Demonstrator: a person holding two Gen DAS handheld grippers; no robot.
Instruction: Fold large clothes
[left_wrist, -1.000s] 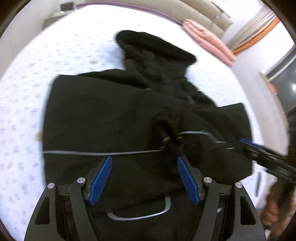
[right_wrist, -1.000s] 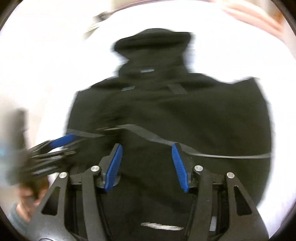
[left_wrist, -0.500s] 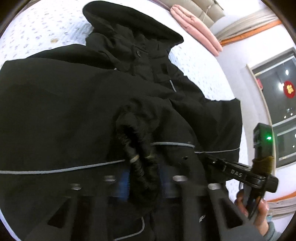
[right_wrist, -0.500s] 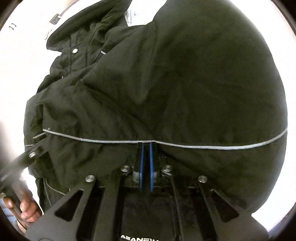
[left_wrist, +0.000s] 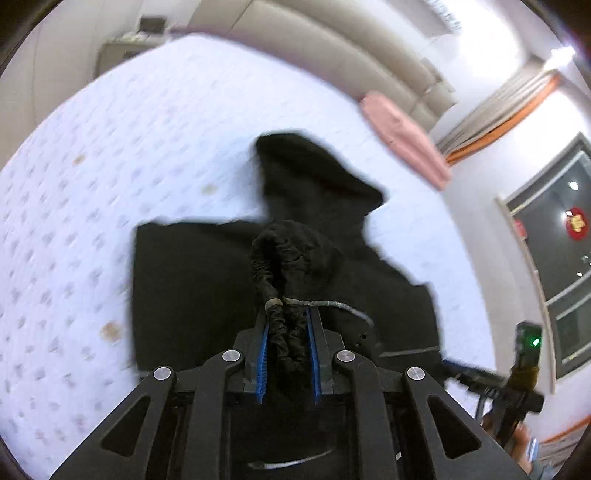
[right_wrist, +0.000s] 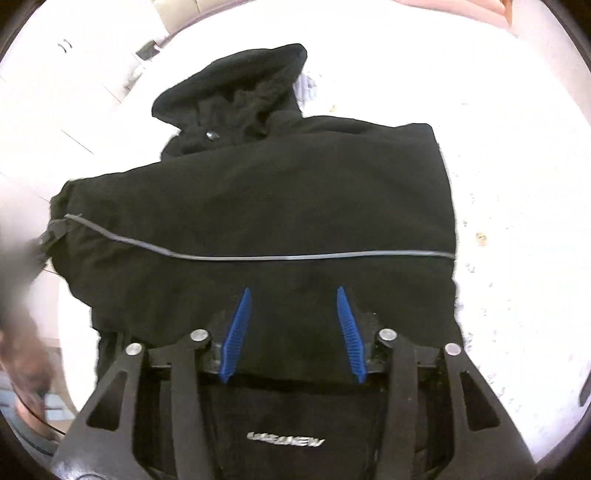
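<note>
Your left tongs (left_wrist: 287, 354) are clamped tight on a bunched roll of the black jacket (left_wrist: 207, 280), lifting that fold above the rest of the garment. The jacket lies on the bed (left_wrist: 110, 155), hood toward the headboard (left_wrist: 332, 70), a pink cloth (left_wrist: 402, 140) beyond the hood by the bed's far edge. Your right tongs (right_wrist: 291, 332) stand wide apart over the jacket's lower half, just below its grey stripe (right_wrist: 295, 256), gripping nothing.
</note>
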